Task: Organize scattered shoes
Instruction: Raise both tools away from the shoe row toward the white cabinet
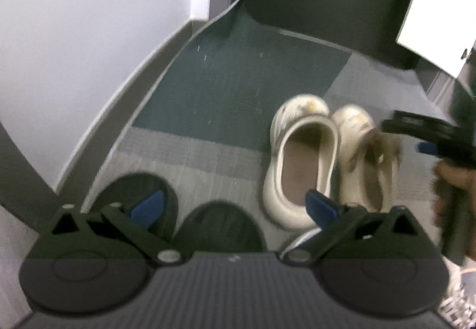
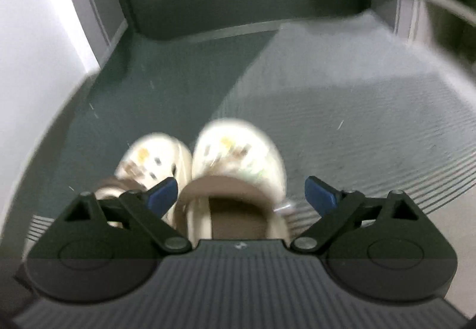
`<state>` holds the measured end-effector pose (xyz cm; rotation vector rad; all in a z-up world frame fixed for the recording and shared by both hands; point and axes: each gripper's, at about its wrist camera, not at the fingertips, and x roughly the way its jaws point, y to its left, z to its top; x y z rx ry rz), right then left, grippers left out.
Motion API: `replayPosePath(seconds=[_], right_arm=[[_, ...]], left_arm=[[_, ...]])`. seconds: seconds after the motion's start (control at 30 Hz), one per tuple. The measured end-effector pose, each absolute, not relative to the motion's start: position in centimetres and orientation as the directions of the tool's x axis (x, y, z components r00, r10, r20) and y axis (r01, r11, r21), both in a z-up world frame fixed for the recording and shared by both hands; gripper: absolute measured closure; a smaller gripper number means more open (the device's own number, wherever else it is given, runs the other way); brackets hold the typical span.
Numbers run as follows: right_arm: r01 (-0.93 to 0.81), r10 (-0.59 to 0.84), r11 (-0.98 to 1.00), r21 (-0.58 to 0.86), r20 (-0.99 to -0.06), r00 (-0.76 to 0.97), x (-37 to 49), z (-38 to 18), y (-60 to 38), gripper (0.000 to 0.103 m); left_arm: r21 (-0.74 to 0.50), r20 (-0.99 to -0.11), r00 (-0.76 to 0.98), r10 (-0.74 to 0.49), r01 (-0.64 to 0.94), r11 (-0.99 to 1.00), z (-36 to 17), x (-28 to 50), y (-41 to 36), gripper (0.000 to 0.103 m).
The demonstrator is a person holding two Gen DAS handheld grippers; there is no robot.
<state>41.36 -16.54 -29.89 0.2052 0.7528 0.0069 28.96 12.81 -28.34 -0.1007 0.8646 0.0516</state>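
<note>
Right wrist view: we are holding the right gripper [image 2: 241, 195] spread wide, empty, straddling the right cream clog [image 2: 238, 168], which is sitting touching its mate [image 2: 151, 165] on the carpet [image 2: 357, 120]. Our left gripper [image 1: 235, 204] is hovering released over the dark slippers [image 1: 220, 222]. Clenching off-centre, we are risking knocking the clogs apart.

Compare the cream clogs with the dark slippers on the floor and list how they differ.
Colour: the cream clogs are pale with small decorations on the toes; the dark slippers are plain and near black. Position: the clogs stand farther out, at the edge of the green mat; the slippers lie close under the left gripper. Visibility: the clogs show whole; the slippers are partly hidden. Both pairs sit side by side.
</note>
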Motion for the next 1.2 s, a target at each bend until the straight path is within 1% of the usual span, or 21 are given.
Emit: replayPosePath(seconds=[0.1,0.2,0.33,0.4,0.43,0.53,0.63,0.7,0.73,0.8,0.93,1.07,1.13,1.2], right_arm=[[0.022,0.095,0.984,0.174,-0.637,0.765,38.3,-23.5,-17.6,0.009],[0.001,0.1,0.986,0.165,-0.601,0.793,34.0,-16.3,-18.4,0.009],[0.016,0.069,0.99,0.143,-0.568,0.82,26.8,-6.9,-19.4,0.009],[0.026,0.046,0.992,0.12,-0.557,0.83,23.7,-3.5,-19.8,0.009],[0.032,0.034,0.993,0.11,-0.551,0.834,22.4,-2.2,-19.9,0.009],[0.076,-0.01,0.992,0.103,-0.531,0.848,16.6,2.8,-20.7,0.009],[0.112,-0.017,0.983,0.148,-0.527,0.85,13.2,4.9,-21.5,0.009],[0.152,-0.028,0.968,0.198,-0.519,0.854,10.7,6.0,-22.3,0.009],[0.164,-0.026,0.961,0.222,-0.518,0.855,9.6,6.4,-22.7,0.009],[0.169,-0.013,0.95,0.261,-0.51,0.86,7.9,7.1,-23.4,0.009],[0.147,-0.008,0.952,0.27,-0.456,0.89,6.7,7.3,-24.2,0.008],[0.125,-0.013,0.956,0.264,-0.389,0.921,5.8,5.7,-25.2,0.008],[0.128,-0.021,0.96,0.249,-0.39,0.921,5.4,5.4,-25.3,0.008],[0.125,-0.034,0.965,0.23,-0.363,0.931,4.6,5.6,-25.5,0.007]], left_arm=[[-0.036,-0.717,0.697,-0.024,-0.002,0.999,-25.1,28.4,12.4,0.0],[-0.024,-0.678,0.734,-0.035,0.025,0.999,-21.2,27.5,12.3,0.0],[-0.007,-0.624,0.779,-0.05,0.058,0.998,-16.1,26.2,12.2,0.0],[-0.036,-0.593,0.802,-0.069,0.06,0.998,-12.9,24.9,11.9,0.0],[-0.038,-0.591,0.803,-0.071,0.06,0.997,-12.6,24.8,11.7,0.0],[-0.073,-0.586,0.802,-0.115,0.089,0.993,-9.4,23.3,10.7,0.0],[-0.112,-0.594,0.785,-0.177,0.137,0.984,-6.6,21.7,9.5,0.0],[-0.112,-0.602,0.774,-0.199,0.164,0.98,-5.0,20.7,8.6,0.0],[-0.102,-0.602,0.769,-0.215,0.193,0.976,-3.3,19.6,7.7,0.0],[-0.102,-0.594,0.771,-0.23,0.211,0.972,-2.2,18.8,7.6,0.0],[-0.083,-0.527,0.817,-0.235,0.225,0.971,3.6,16.0,6.6,0.0],[-0.069,-0.473,0.847,-0.241,0.237,0.969,7.1,14.5,4.9,0.0],[-0.047,-0.436,0.868,-0.239,0.244,0.969,8.7,13.4,3.6,0.0],[-0.015,-0.418,0.871,-0.26,0.279,0.96,8.9,12.3,1.4,0.0]])
